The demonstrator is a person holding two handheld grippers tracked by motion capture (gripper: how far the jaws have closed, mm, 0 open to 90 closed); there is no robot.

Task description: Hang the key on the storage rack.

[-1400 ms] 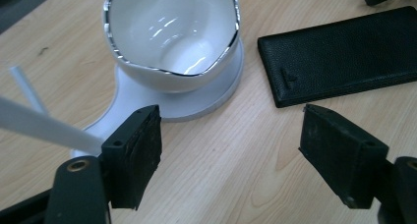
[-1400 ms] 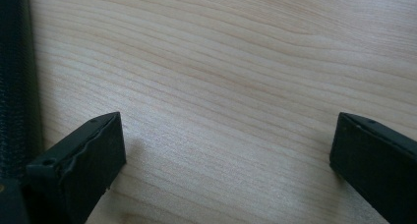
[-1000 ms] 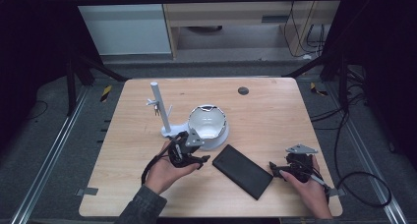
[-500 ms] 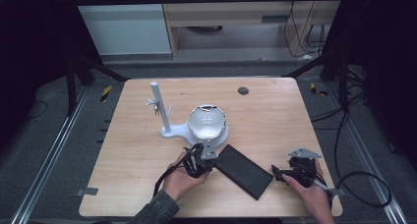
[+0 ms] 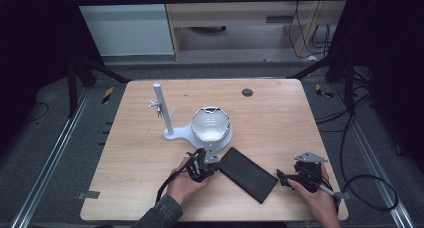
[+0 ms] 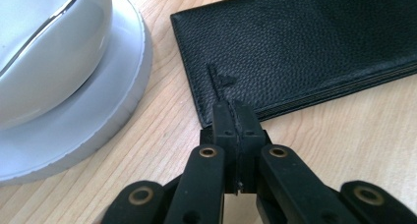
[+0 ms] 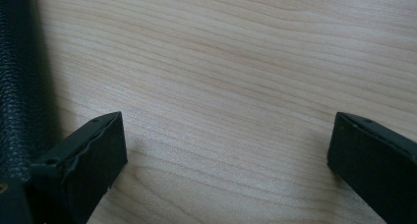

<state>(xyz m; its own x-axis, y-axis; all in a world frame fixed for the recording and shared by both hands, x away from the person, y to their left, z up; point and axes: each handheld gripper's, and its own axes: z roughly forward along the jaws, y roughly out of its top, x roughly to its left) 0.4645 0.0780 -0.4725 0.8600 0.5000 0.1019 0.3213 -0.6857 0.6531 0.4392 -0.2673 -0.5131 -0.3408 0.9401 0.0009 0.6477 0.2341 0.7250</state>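
At the near edge of the counter (image 5: 135, 188) the person's two hands are working either end of a flat black leather case (image 5: 248, 174), which is lying slantwise at about five o'clock from the counter's middle. The right gripper (image 5: 281, 177) is resting at the case's four-o'clock end with its jaws spread wide and empty, the case edge just beside one jaw. The left gripper (image 5: 207, 164) is sitting at the case's ten-o'clock corner, jaws pressed together — the tips are meeting right at the leather's edge, though whether any material is pinched I cannot tell. A second ago this gripper was further toward nine o'clock, clear of the case; it has since slid in to that corner, probably to lift or open it, while the right has barely shifted. Beyond, at twelve o'clock from the case, the white lamp-like stand (image 5: 210, 125) and its upright post (image 5: 163, 108) are standing unmoved, and a small dark disc (image 5: 247, 92) is lying near the far edge.
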